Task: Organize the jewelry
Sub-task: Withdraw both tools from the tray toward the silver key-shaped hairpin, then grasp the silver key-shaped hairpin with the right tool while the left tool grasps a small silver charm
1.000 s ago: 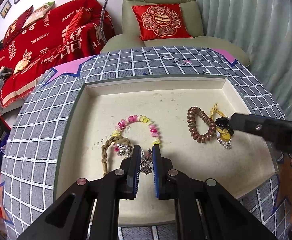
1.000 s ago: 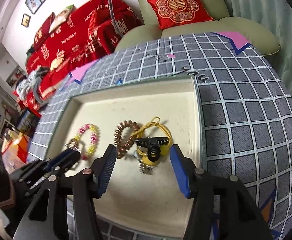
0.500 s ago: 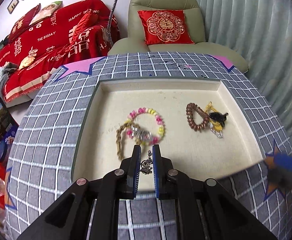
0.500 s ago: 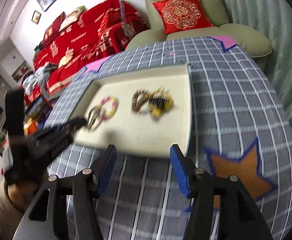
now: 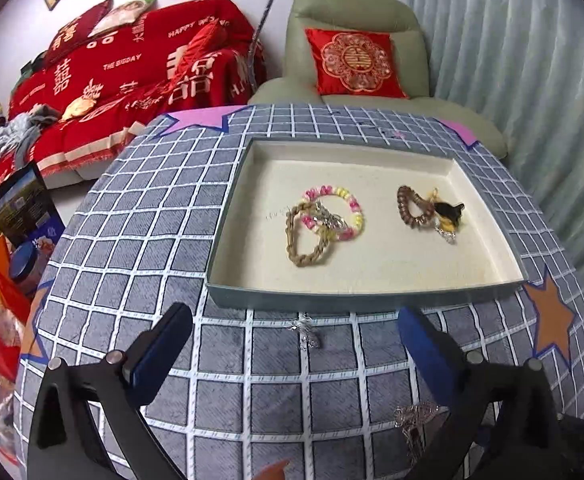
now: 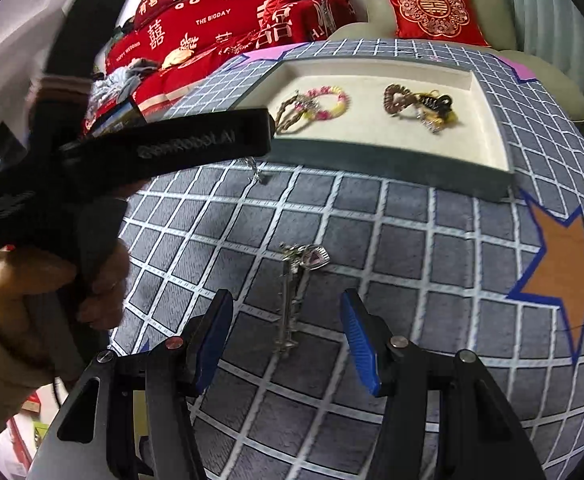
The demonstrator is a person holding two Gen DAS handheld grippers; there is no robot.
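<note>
Silver charm (image 5: 306, 330) dropped, left jaws opening

From my remote station, the right wrist view was smeared by motion: the left gripper (image 6: 251, 136) crossed it as a dark blur, its fingertips hard to separate, and it covered the tray's (image 6: 372, 156) near left corner. A small silver piece (image 6: 256, 174) below it was too blurred to identify. The hand (image 6: 51, 292) ran off the left edge. In the left wrist view, a silver chain (image 5: 414, 424) lay partly behind the right finger (image 5: 432, 352); an orange shape (image 5: 273, 471) was cut off at the bottom edge.
</note>
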